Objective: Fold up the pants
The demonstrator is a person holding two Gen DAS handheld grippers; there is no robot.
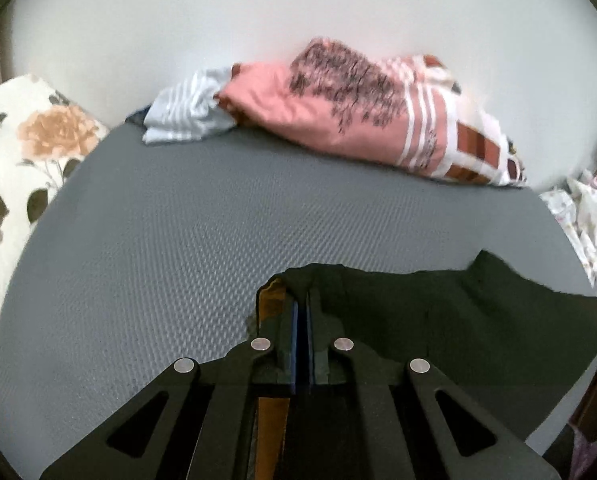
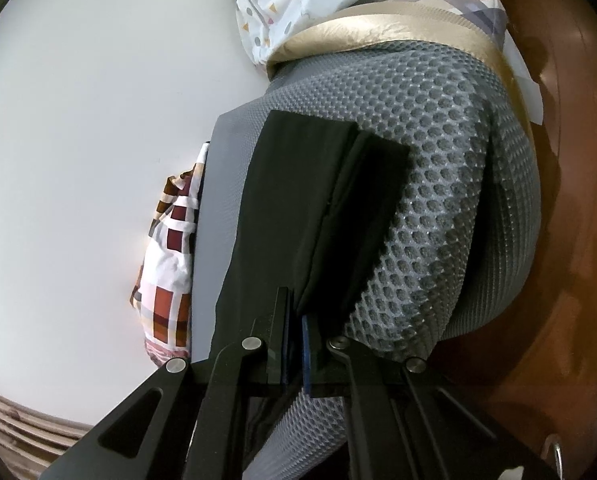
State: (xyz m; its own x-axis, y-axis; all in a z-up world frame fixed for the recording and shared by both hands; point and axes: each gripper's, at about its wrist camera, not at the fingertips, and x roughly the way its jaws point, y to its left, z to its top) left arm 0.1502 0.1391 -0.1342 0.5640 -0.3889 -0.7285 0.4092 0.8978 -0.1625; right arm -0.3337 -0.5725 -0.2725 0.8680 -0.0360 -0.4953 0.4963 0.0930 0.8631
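1. Pants: dark, lying on the grey mesh mattress as a long narrow strip, apparently already doubled leg over leg. In the right wrist view one end shows a squared edge with a second layer lapped over it.
2. Left claw: jaws closed, pinching the near edge of the dark cloth, which rises slightly at the grip.
3. Right claw: jaws closed on a corner of the same cloth, near the mattress edge.
4. Progress, as judged: lengthwise fold looks done; both ends are gripped, so the crosswise fold seems to be starting. Bringing one end over the other and smoothing remain.
5. Surroundings: pink patterned bedding and a striped garment lie well apart at the far side; floral pillow to one side.
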